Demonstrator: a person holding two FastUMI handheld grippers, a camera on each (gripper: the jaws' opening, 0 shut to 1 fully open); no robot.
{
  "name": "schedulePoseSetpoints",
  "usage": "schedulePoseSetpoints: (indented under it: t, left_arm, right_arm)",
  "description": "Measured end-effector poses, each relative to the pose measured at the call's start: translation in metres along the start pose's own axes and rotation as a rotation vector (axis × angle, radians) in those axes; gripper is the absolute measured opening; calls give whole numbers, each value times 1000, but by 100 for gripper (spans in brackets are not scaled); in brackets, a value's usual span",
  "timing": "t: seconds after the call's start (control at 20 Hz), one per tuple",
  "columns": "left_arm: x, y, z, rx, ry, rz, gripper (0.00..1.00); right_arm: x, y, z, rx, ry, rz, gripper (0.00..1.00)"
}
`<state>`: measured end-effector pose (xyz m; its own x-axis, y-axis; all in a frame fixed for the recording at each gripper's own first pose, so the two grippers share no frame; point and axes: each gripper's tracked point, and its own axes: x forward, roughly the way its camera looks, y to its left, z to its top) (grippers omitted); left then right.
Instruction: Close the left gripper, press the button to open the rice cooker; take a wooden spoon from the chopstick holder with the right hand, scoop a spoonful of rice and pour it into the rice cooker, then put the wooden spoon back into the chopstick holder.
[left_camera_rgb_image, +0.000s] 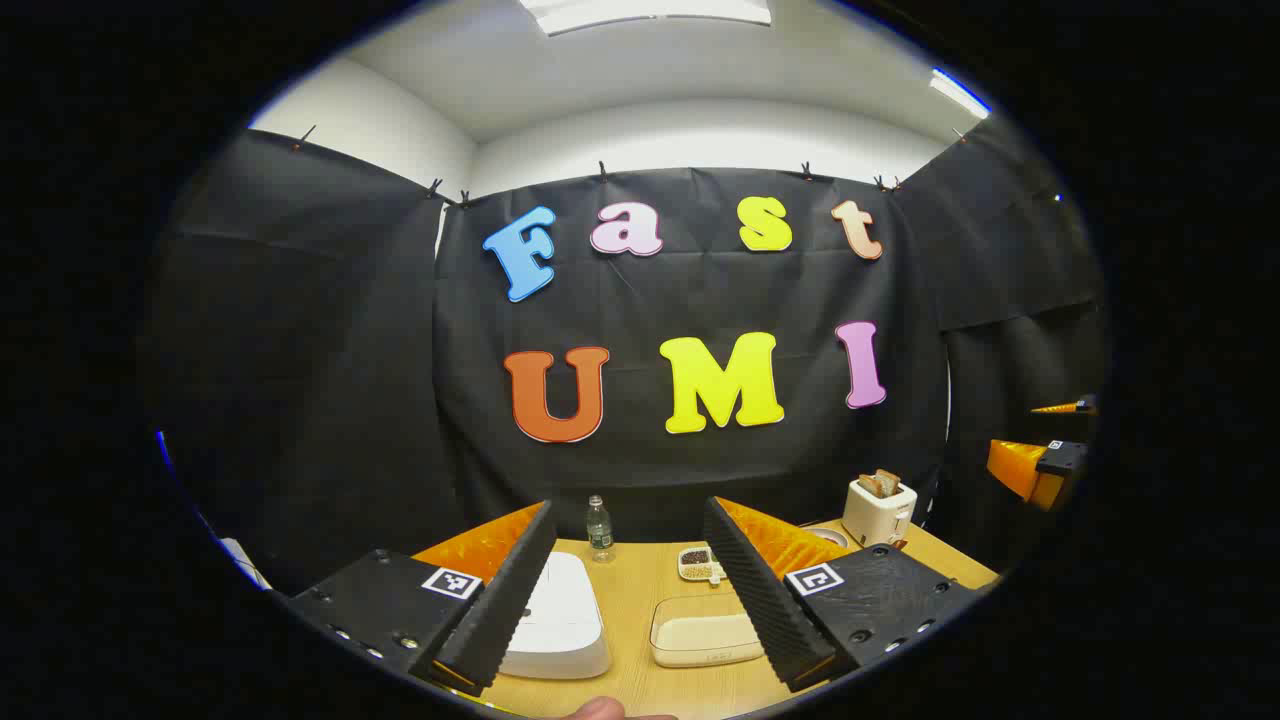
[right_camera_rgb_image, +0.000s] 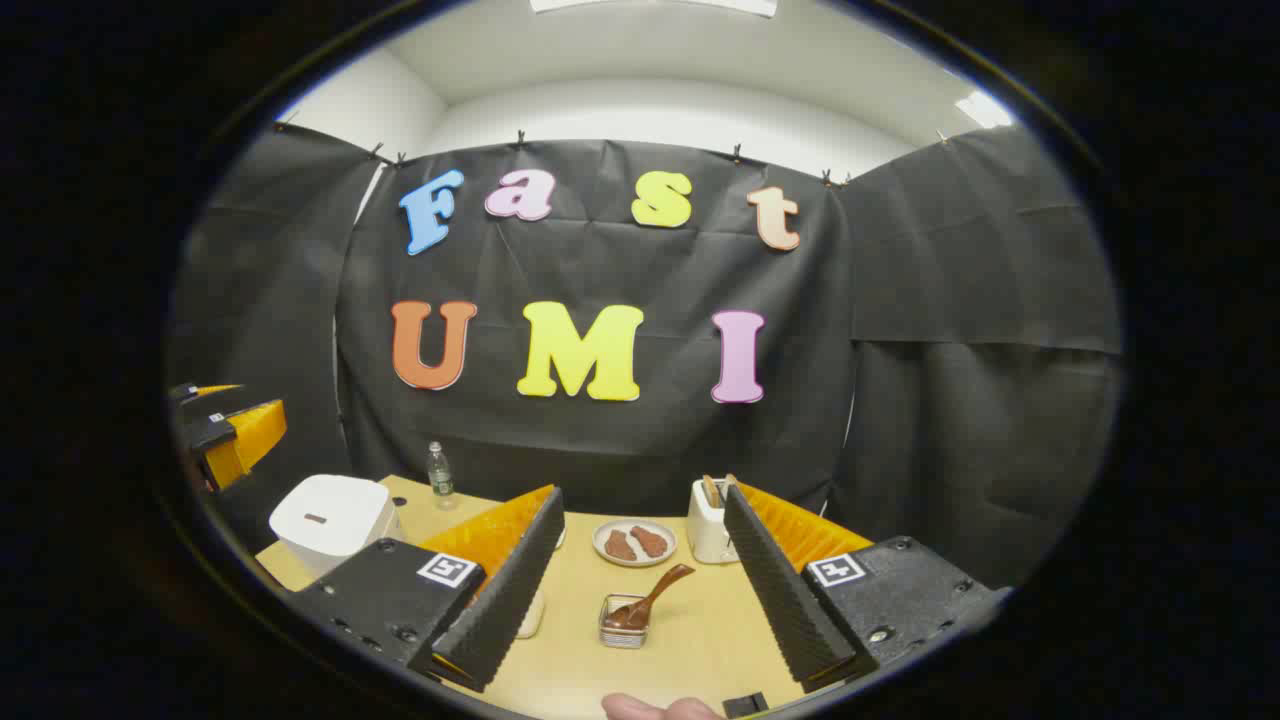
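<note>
The white rice cooker (left_camera_rgb_image: 555, 620) sits with its lid down on the wooden table (left_camera_rgb_image: 640, 600), low and left between my left gripper's fingers. My left gripper (left_camera_rgb_image: 630, 505) is open and holds nothing. In the right gripper view the cooker (right_camera_rgb_image: 330, 520) stands at the far left. A wooden spoon (right_camera_rgb_image: 650, 595) leans in a small clear holder (right_camera_rgb_image: 625, 622) just ahead of my right gripper (right_camera_rgb_image: 643, 492), which is open, empty and above the table. A small dish of grains (left_camera_rgb_image: 697, 563) lies beyond a cream lidded box (left_camera_rgb_image: 700, 630).
A water bottle (left_camera_rgb_image: 599, 528) stands at the table's back. A toaster (right_camera_rgb_image: 708, 525) with bread and a plate (right_camera_rgb_image: 635, 542) of brown pieces sit behind the holder. The right gripper (left_camera_rgb_image: 1040, 465) hangs far right, the left gripper (right_camera_rgb_image: 230, 430) far left.
</note>
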<state>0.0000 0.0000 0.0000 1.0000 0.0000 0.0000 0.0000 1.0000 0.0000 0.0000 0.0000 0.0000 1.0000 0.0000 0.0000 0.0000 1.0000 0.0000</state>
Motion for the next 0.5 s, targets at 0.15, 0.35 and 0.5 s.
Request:
schedulePoseSetpoints:
  t: [0.15, 0.35, 0.5]
  left_arm:
    - [-2, -3, -2, 7, 10, -4, 95]
    - [-4, 1, 1, 23, -2, 0, 95]
    - [-5, 1, 1, 21, -3, 2, 95]
  right_arm:
    - [0, -2, -1, -3, 5, -3, 100]
    - [-3, -4, -2, -1, 7, -9, 100]
    - [-3, -3, -3, -2, 8, -8, 100]
